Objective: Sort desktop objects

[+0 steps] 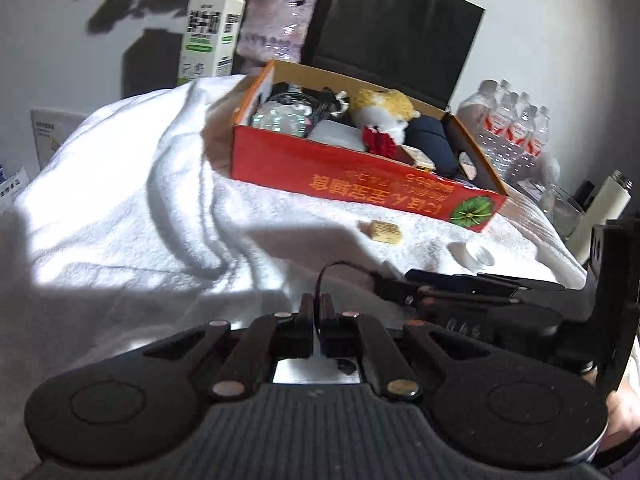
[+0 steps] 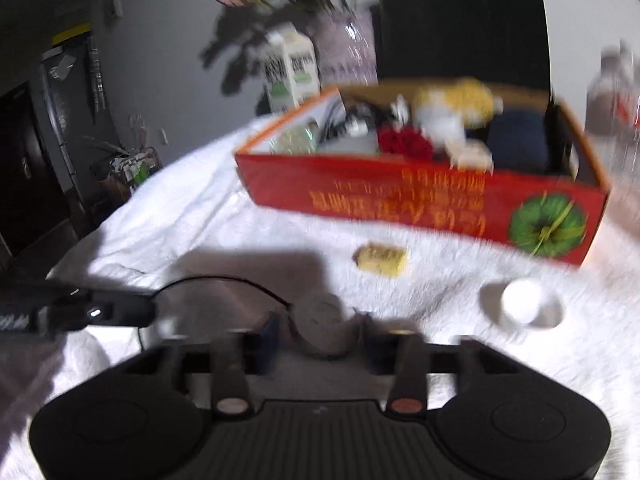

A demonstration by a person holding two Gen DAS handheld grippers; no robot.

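Left wrist view shows the left gripper [image 1: 316, 308] nearest, its jaws closed on a thin black cable [image 1: 340, 266] that is seen to loop upward and to the right toward a small black plug [image 1: 394, 290]. Just to the right, the right gripper [image 1: 472, 286] is seen from its side, lying across the lower right of this view. In the right wrist view, the right gripper [image 2: 320, 332] is seen with its jaws partly open on both sides of a round grey object [image 2: 322, 322], to which the same cable appears to be joined; whether the pads press on it cannot be told, because this view is blurred. Beyond both grippers, on the white towel [image 1: 120, 200], a small yellow packet [image 1: 385, 231] is laid with its long axis across the view, and a small white jar [image 1: 472, 255] is lying to its right, nearer to the right hand. Further back, the red cardboard box [image 1: 360, 176] is standing, already filled with a plush toy [image 1: 384, 114] and other things. The box is judged to be the destination, straight ahead of the two grippers. Behind it, a milk carton [image 1: 210, 32] and a dark paper bag [image 1: 400, 32] are seen; the water bottles [image 1: 512, 128] at the right are partly cut off.
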